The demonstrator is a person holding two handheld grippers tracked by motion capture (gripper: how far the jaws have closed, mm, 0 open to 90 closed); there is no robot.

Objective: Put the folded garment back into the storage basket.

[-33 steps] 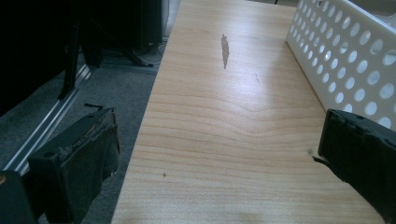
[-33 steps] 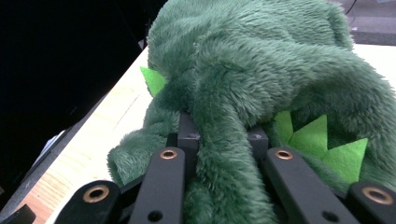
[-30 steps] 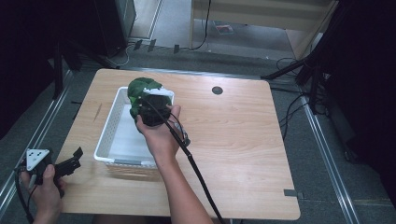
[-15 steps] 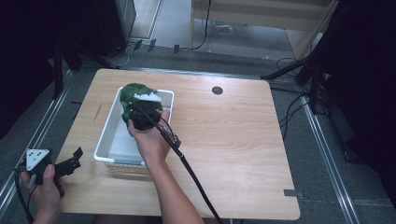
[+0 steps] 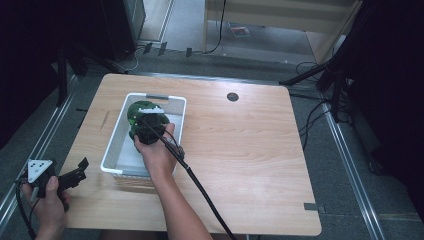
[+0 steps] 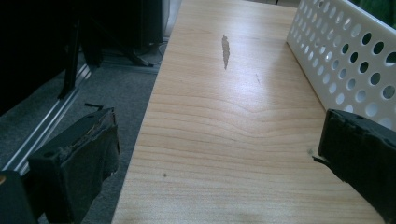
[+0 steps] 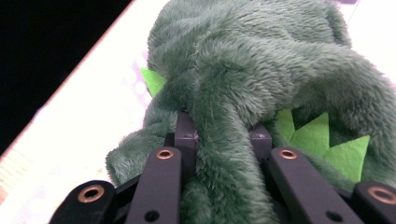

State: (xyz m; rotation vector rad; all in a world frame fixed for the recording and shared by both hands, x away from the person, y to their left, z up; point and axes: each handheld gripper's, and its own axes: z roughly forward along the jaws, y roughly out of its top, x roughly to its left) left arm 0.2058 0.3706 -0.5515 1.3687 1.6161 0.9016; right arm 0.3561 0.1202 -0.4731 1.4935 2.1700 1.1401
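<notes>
Green plush of a soft toy (image 7: 261, 93) is clamped between the jaws of the right gripper (image 5: 148, 127), which is reached forward by the right hand (image 5: 157, 152) into the white basket (image 5: 176, 125) on the desk (image 5: 250, 150). The toy is held inside the basket's far end. The left gripper (image 5: 70, 176) is held at the desk's near left edge, jaws apart, near the basket's perforated wall (image 6: 345, 60).

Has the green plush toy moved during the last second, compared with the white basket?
Yes. The green plush toy, held by the right gripper, has moved from the white basket's right rim toward its left, inside it.
</notes>
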